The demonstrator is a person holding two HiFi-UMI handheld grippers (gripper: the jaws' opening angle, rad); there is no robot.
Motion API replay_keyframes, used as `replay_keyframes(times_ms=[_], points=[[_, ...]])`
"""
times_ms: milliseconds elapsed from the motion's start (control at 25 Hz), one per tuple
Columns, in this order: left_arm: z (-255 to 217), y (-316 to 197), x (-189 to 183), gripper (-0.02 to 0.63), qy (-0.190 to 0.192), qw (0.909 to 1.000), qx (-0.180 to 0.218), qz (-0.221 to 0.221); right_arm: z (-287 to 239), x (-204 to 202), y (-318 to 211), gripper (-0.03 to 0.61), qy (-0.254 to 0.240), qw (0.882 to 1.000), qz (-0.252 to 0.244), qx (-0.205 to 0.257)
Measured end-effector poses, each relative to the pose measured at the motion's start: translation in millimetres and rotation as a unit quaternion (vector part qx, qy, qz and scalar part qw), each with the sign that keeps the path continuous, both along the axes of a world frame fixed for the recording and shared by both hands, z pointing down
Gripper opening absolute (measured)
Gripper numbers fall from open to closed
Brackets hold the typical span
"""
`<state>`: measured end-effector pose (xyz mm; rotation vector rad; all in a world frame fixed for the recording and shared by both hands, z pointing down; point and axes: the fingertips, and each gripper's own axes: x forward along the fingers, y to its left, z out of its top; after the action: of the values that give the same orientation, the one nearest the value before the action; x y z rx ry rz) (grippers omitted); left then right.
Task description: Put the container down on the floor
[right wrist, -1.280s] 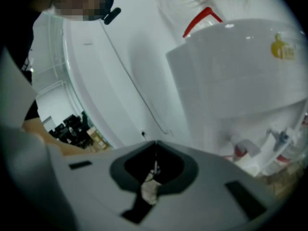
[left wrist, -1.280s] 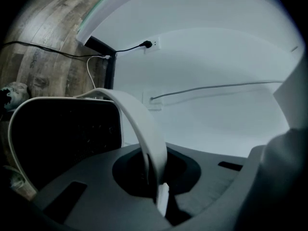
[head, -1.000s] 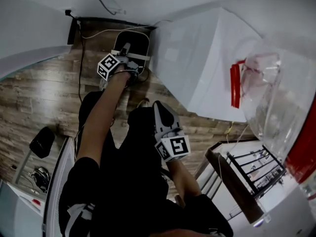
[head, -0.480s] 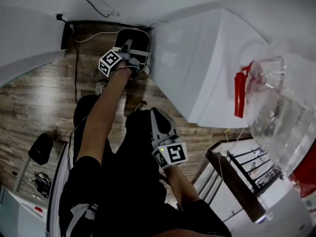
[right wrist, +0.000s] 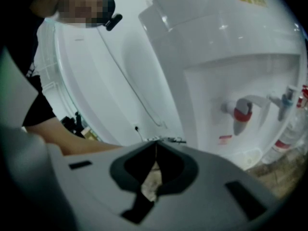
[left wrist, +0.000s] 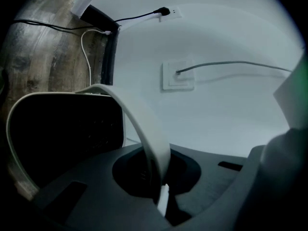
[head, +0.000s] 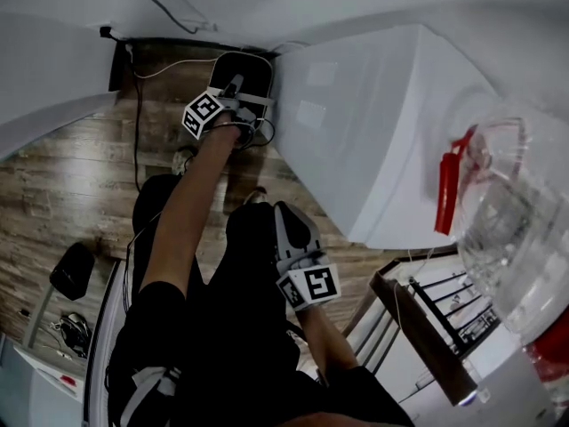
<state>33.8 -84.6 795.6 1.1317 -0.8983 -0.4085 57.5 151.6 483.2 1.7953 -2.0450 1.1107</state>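
Observation:
The container is a dark tub with a white rim and a white strap handle. It sits low over the wooden floor, close to the wall's baseboard. My left gripper reaches out to it at arm's length and is shut on the handle. In the left gripper view the handle arches from the tub into the closed jaws of the left gripper. Whether the tub touches the floor I cannot tell. My right gripper stays near my body, shut and empty; the right gripper points toward the dispenser.
A white water dispenser stands just right of the container, with a clear bottle on top and red taps. Cables run along the floor to a wall socket. A black rack is at lower right.
The left gripper and the container have stayed in nearly the same spot by the wall. The right gripper has dropped slightly toward my body.

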Motion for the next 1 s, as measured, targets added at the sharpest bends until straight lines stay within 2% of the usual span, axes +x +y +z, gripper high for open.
replay_keyframes(times_ms=[400,560,1000], points=[[11.8,9.0,-0.9,0.029,0.007,0.9996,-0.012,0.024,9.2,-2.2,-0.1,0.034,-0.006,1.0,-0.005,-0.011],[13.8,12.5,2.1,0.029,-0.007,0.9989,-0.022,0.042,9.7,-0.8,0.5,0.034,-0.01,1.0,-0.005,-0.015],[7.1,19.1,9.3,0.029,-0.001,0.9948,0.017,0.1,13.9,6.2,11.4,0.034,-0.011,1.0,-0.002,-0.025]])
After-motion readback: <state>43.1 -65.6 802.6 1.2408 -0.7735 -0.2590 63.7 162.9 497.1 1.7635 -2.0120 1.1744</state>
